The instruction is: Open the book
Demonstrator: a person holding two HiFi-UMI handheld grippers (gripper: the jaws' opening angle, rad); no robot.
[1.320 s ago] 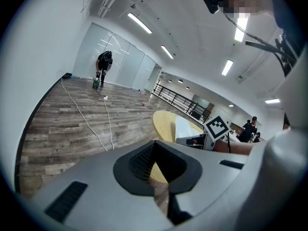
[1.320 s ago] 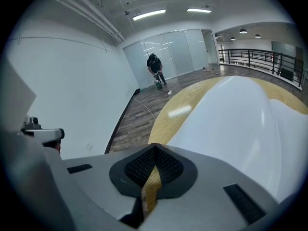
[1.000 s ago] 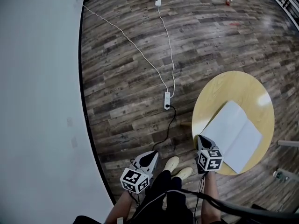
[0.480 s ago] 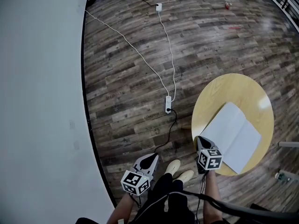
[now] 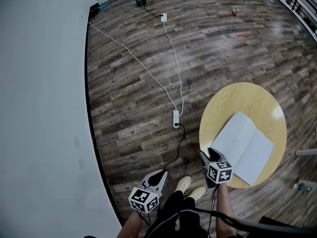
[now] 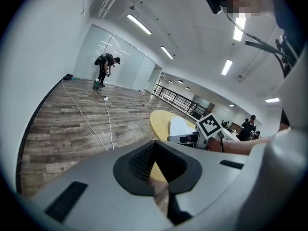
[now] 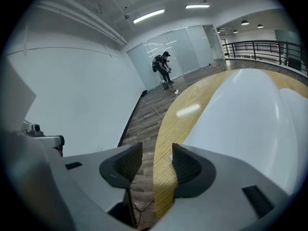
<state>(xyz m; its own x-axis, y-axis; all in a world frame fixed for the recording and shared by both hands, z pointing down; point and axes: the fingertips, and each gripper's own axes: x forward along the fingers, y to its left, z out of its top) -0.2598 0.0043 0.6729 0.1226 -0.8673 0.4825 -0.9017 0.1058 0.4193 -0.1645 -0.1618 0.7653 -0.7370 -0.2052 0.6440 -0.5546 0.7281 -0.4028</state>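
1. Head view is showing the book [image 5: 242, 148], seemingly already open, lying on the table [image 5: 223, 103] just beyond the right gripper [image 5: 207, 155].
2. Its jaws are opening, empty; the left gripper [image 5: 159, 175] is hanging closed, farther off.

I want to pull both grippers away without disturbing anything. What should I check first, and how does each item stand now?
1. White book lies open, flat on the round yellow wooden table: ok.
2. Right gripper jaws opening, nothing between them: ok.
3. Left gripper shut, empty, off the table: ok.
4. Book's near corner clear of the right gripper: cannot tell; the gripper hides it.
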